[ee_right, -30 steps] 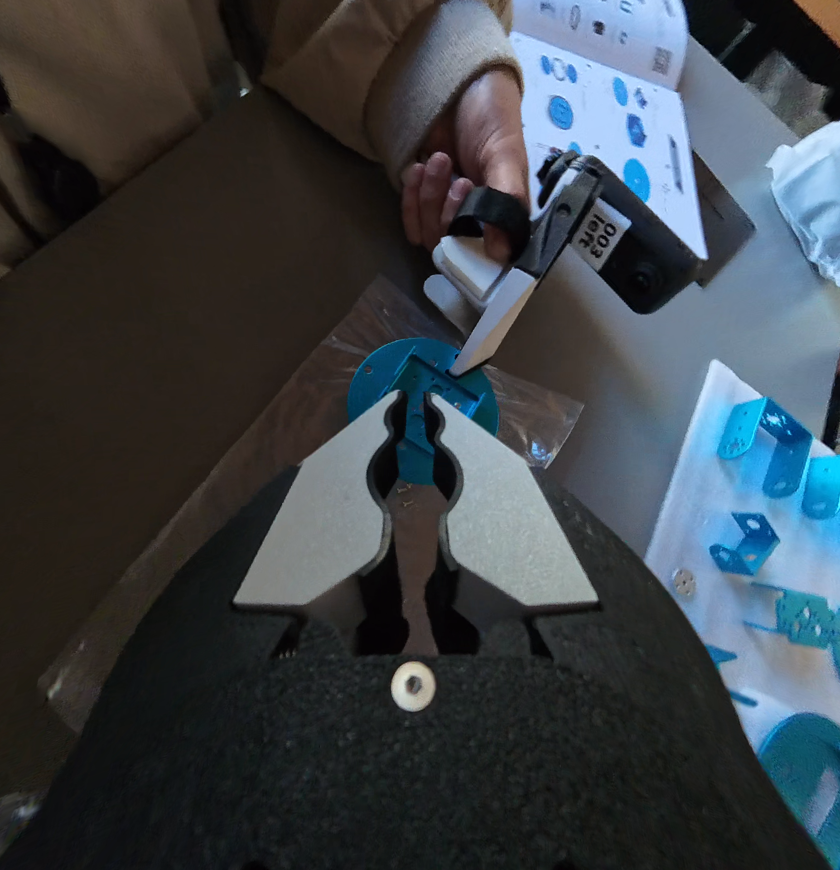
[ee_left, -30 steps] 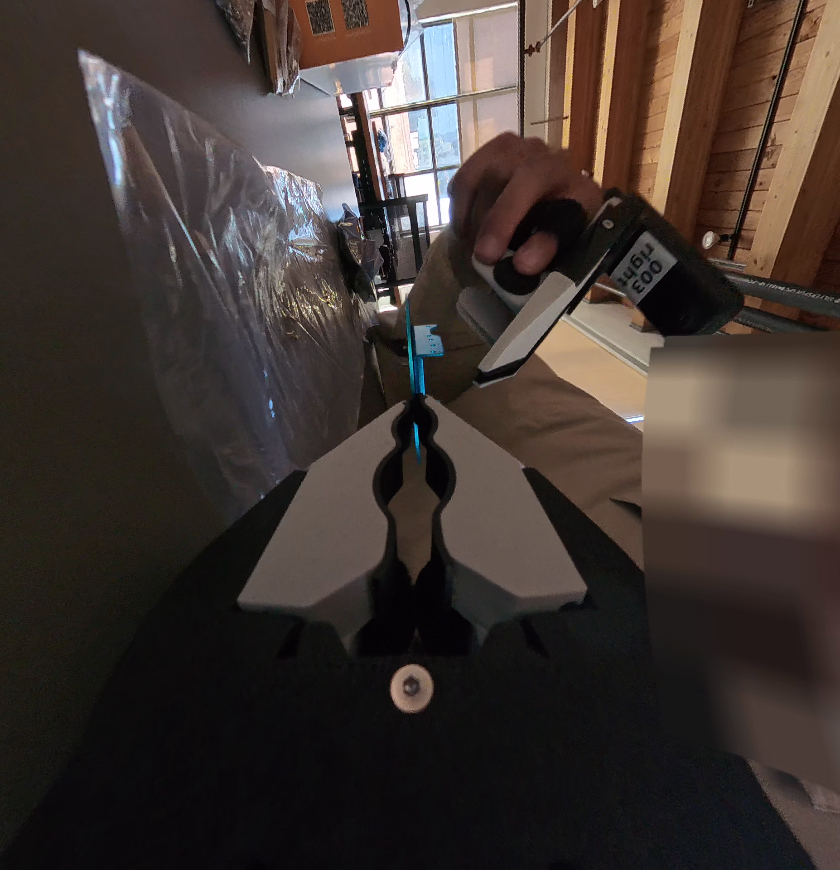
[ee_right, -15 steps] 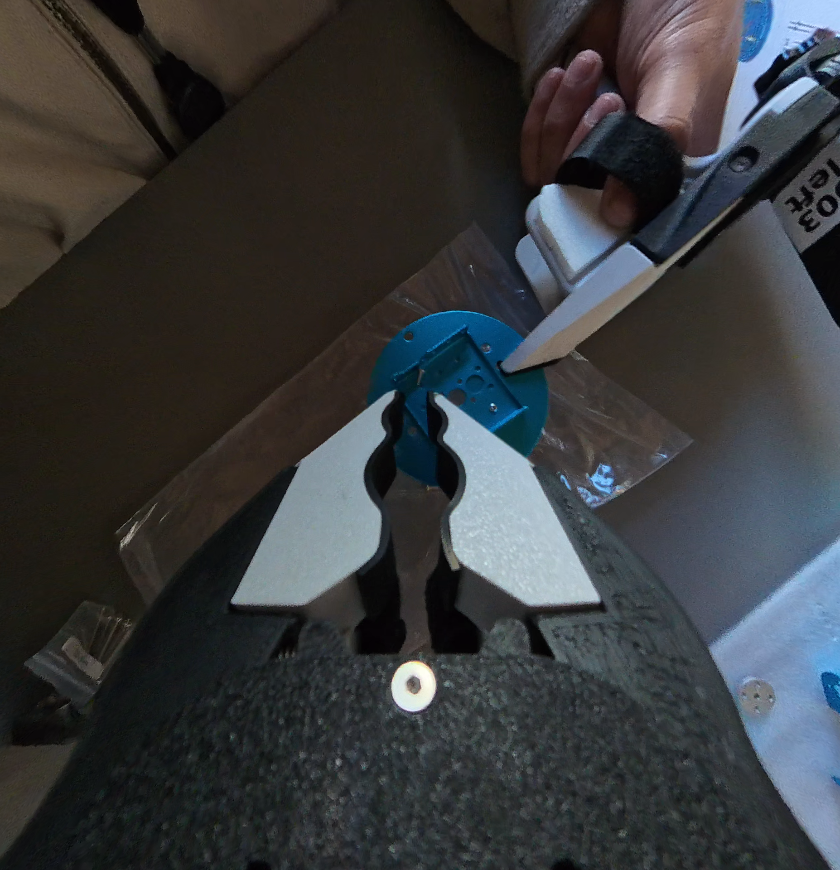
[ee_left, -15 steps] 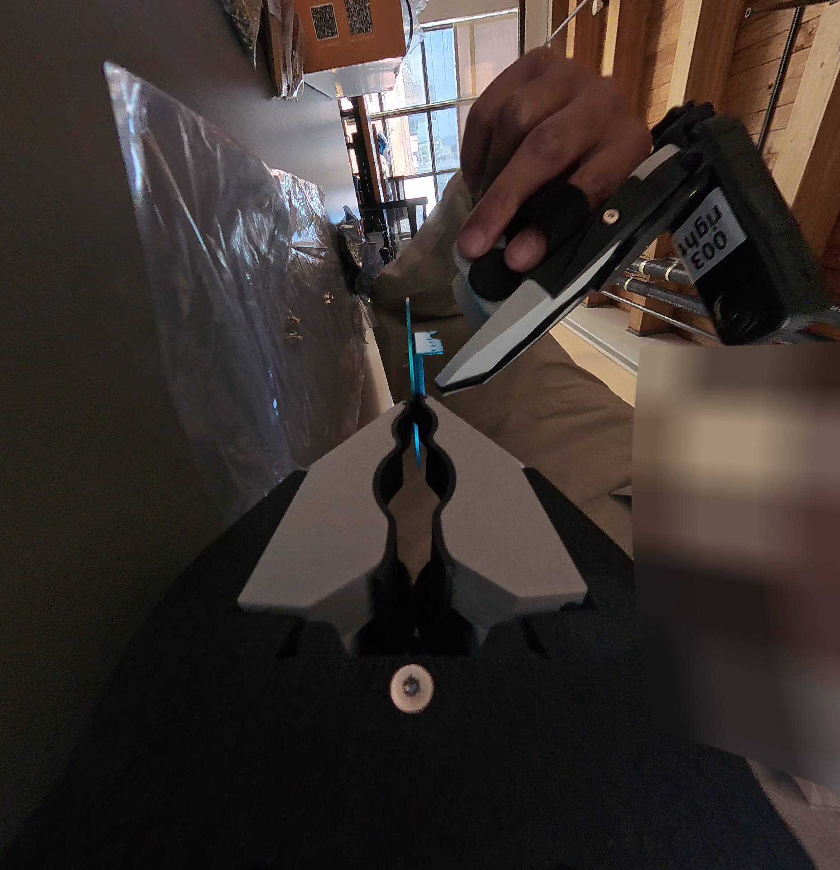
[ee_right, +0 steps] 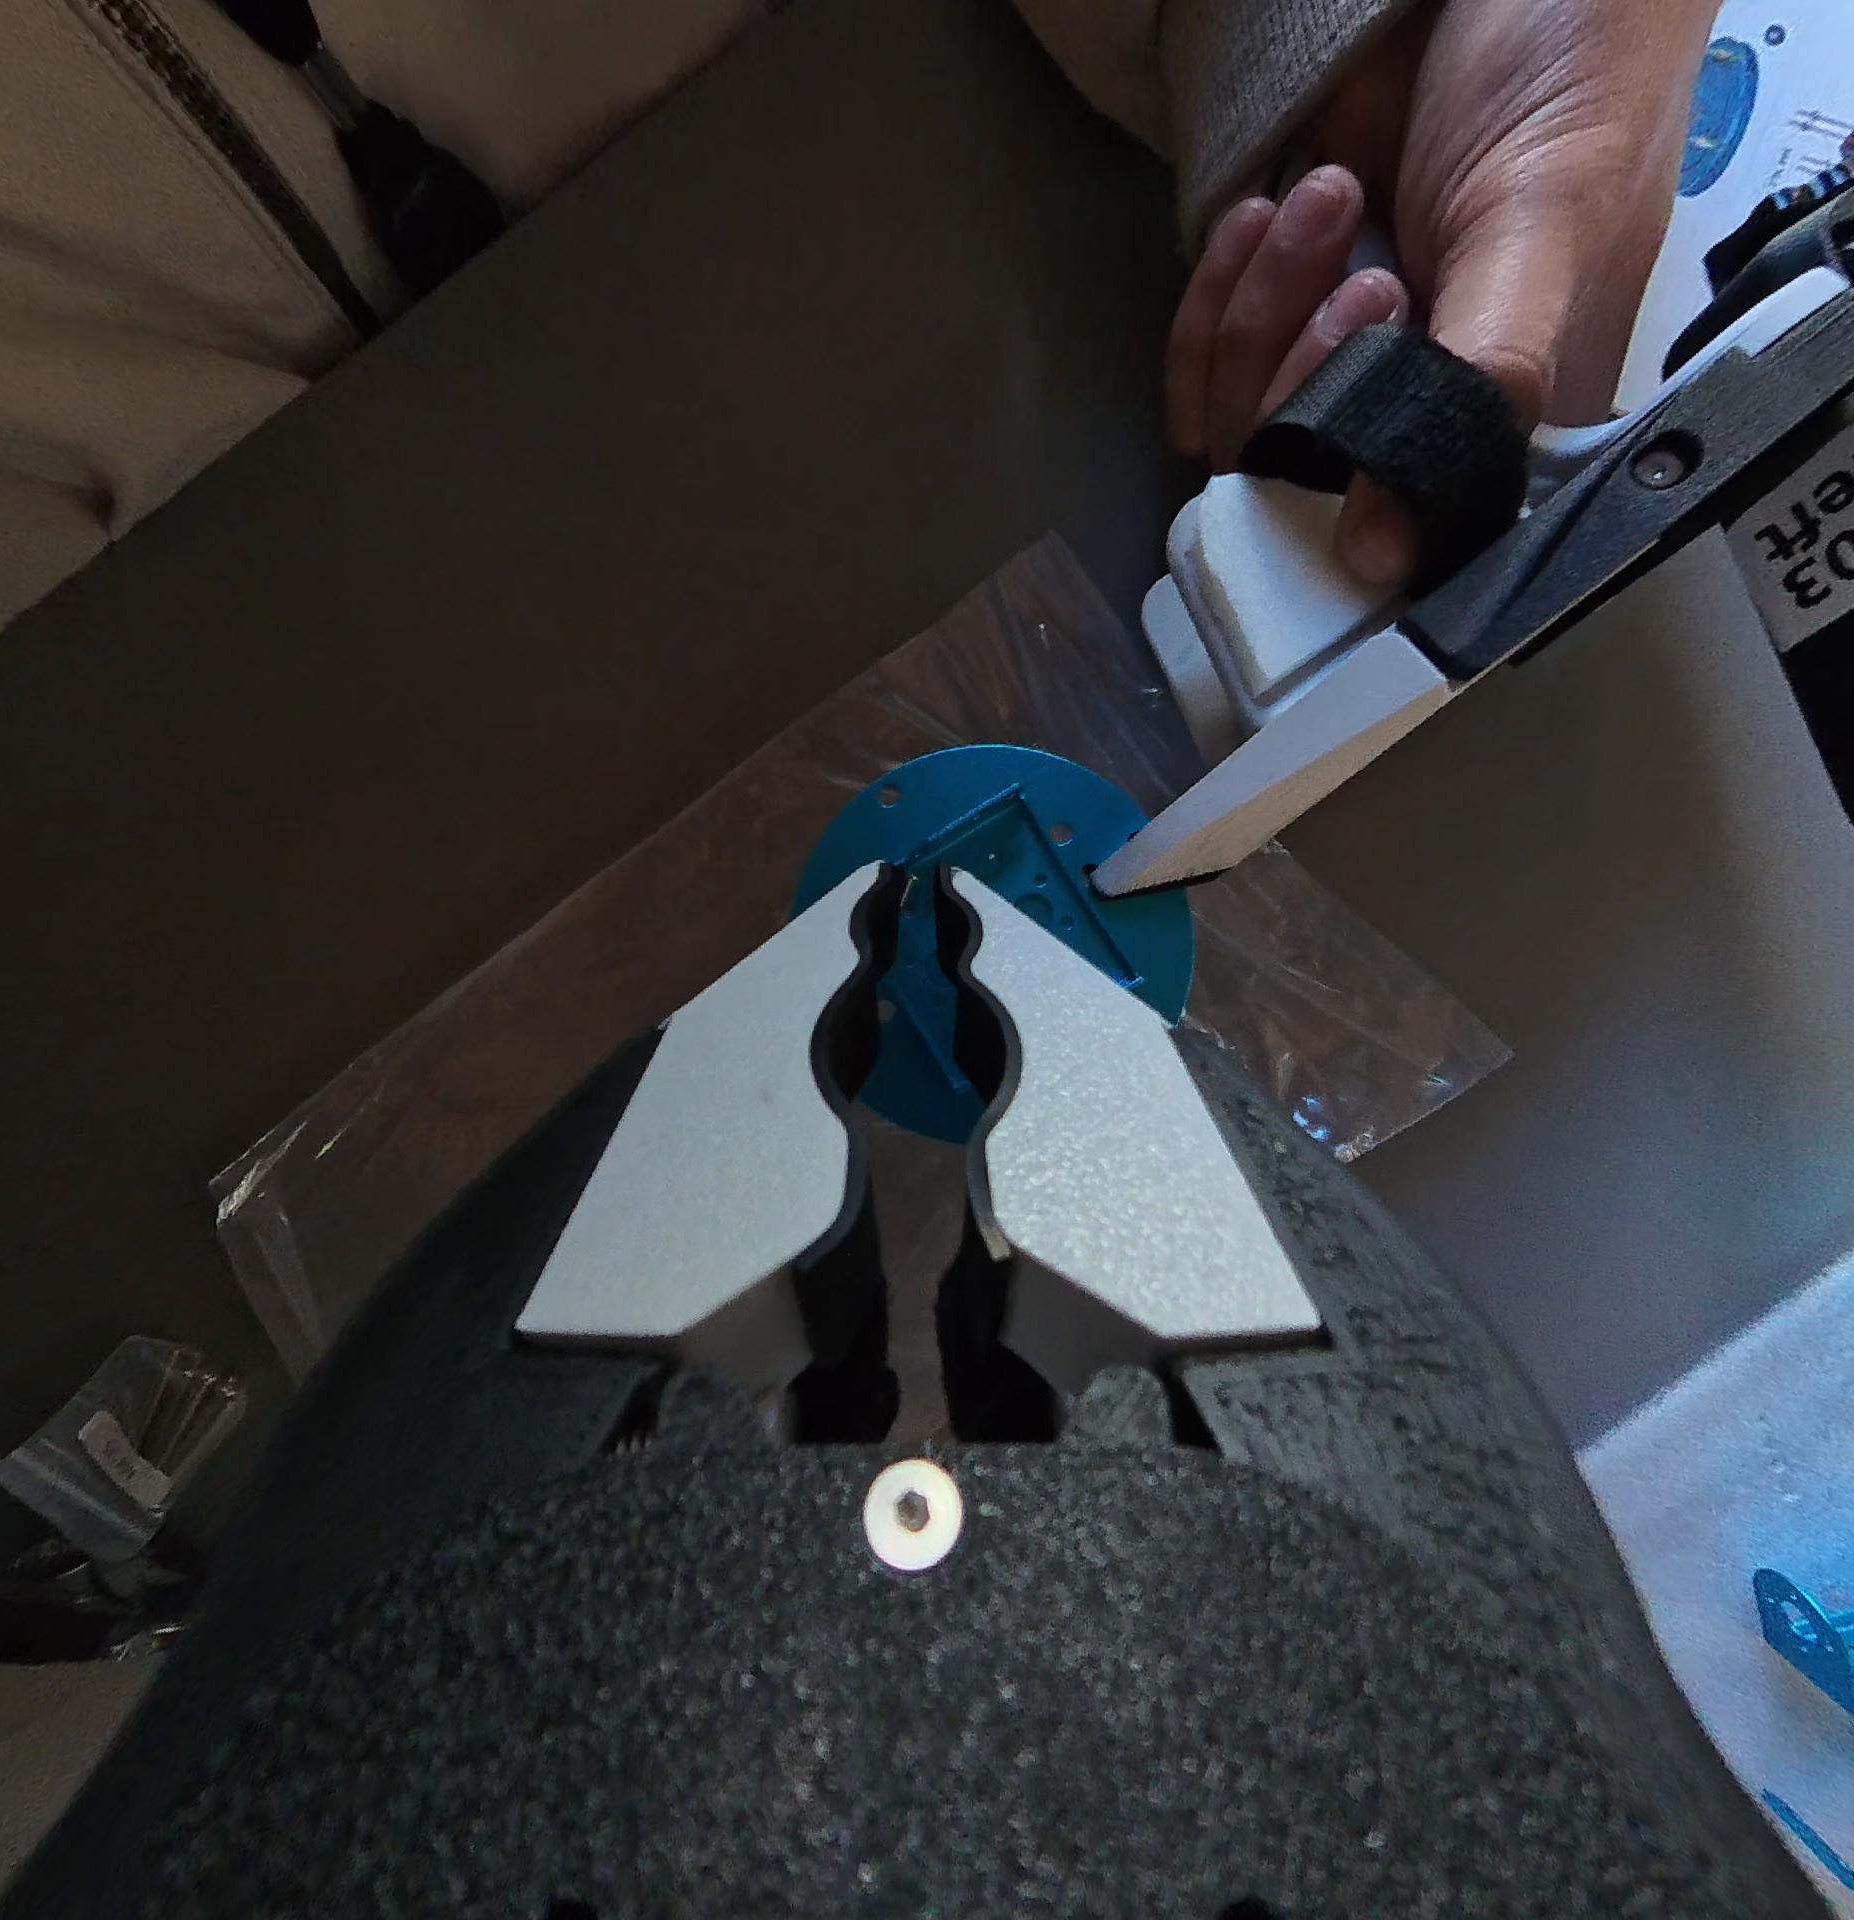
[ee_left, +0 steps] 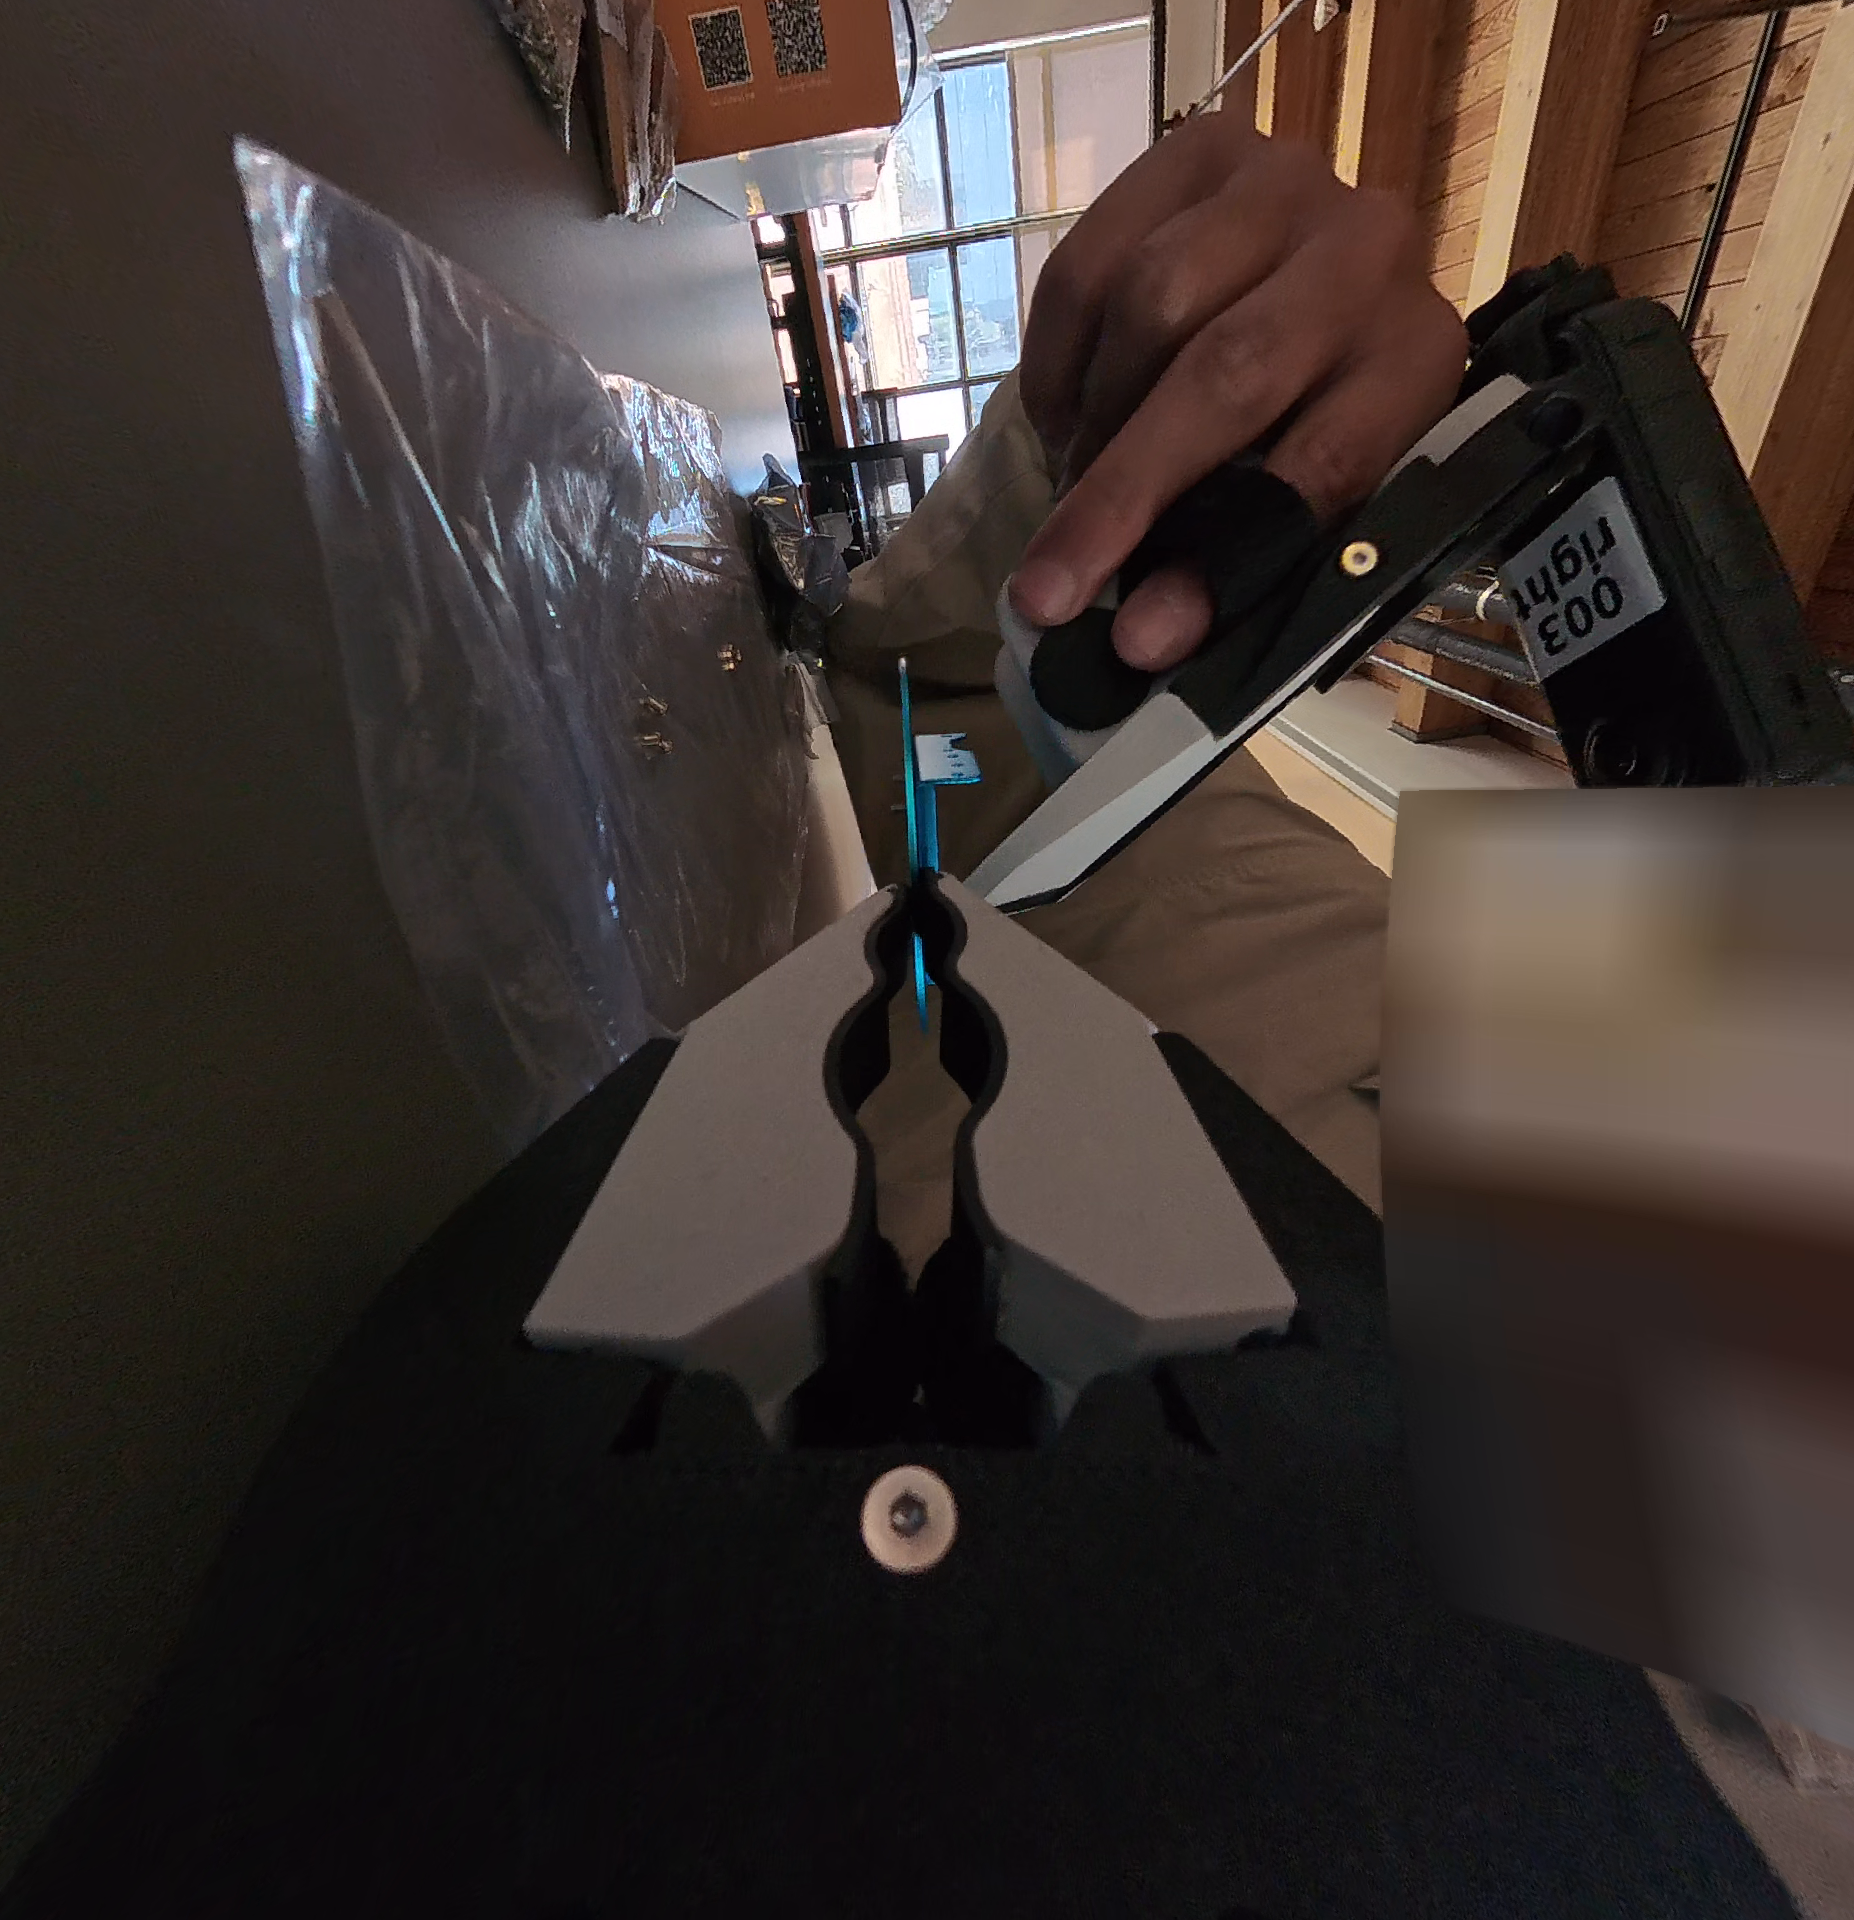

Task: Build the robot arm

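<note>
Grey table (ee_right: 590,499) under both grippers, a clear plastic bag (ee_right: 1318,997) lying flat on it. Left gripper (ee_left: 923,894) pinches the blue disc (ee_left: 907,790) by its rim — its tips are pressed together on the thin edge. In the right wrist view the disc (ee_right: 954,800) sits just past the right gripper (ee_right: 915,883), held above the bag. Right gripper's tips are nearly together around a small blue bracket (ee_right: 1048,883) on the disc's face; whether they grip it I cannot tell. At 4 o'clock, white foam (ee_right: 1733,1507) carries more blue parts (ee_right: 1827,1642).
</note>
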### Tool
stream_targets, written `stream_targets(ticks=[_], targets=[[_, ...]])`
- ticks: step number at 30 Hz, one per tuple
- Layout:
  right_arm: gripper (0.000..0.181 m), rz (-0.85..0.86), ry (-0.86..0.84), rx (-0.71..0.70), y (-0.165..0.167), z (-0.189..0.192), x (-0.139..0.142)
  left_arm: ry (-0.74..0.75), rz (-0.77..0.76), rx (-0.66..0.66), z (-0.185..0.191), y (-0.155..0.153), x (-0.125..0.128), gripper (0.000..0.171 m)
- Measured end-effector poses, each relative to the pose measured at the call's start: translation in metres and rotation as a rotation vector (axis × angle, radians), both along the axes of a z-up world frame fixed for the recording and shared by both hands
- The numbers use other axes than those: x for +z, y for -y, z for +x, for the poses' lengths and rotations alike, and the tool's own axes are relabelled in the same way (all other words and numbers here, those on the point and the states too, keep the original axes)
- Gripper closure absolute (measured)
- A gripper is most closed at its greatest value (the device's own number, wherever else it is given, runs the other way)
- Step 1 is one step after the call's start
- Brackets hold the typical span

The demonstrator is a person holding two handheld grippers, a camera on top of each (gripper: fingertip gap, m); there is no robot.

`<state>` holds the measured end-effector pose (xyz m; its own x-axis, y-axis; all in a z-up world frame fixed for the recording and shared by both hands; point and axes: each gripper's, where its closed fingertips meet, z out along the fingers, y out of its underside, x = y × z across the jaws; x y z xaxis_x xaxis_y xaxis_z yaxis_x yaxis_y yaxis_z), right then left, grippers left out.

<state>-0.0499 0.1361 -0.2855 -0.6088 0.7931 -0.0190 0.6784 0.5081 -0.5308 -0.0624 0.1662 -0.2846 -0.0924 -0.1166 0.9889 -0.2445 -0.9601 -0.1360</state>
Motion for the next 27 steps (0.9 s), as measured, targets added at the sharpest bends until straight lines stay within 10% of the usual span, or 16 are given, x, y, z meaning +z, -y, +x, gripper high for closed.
stream_targets(ticks=[27], targets=[[0.174, 0.121, -0.025, 0.048, -0.001, -0.007, -0.004, 0.002, -0.005, 0.003, 0.000, 0.000, 0.000, 0.171]])
